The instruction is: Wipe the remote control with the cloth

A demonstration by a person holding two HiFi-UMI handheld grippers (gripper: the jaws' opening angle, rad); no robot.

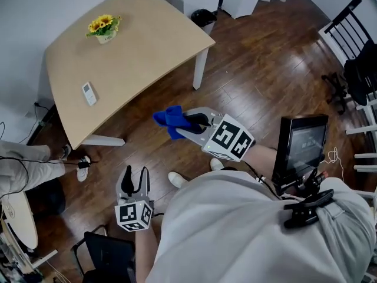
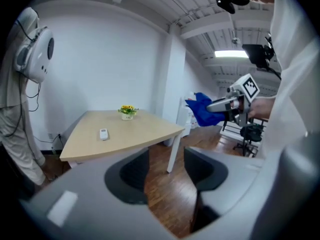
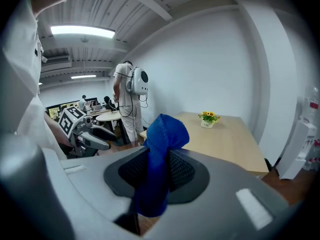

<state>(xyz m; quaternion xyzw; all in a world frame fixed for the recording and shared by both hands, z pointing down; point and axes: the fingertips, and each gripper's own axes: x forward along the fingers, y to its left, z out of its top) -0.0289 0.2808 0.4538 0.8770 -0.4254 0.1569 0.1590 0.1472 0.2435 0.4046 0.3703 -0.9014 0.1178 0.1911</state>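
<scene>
The white remote control lies near the left edge of the wooden table, well ahead of both grippers; the left gripper view shows the remote control too. My right gripper is raised over the wooden floor, short of the table, and is shut on the blue cloth. In the right gripper view the cloth stands bunched between the jaws and hides the remote. My left gripper hangs lower and nearer to me, shut with nothing in it.
A pot of yellow flowers stands at the table's far side. A black bin sits behind the table. A screen on a stand and black chairs are at the right. A person stands by a round table at the left.
</scene>
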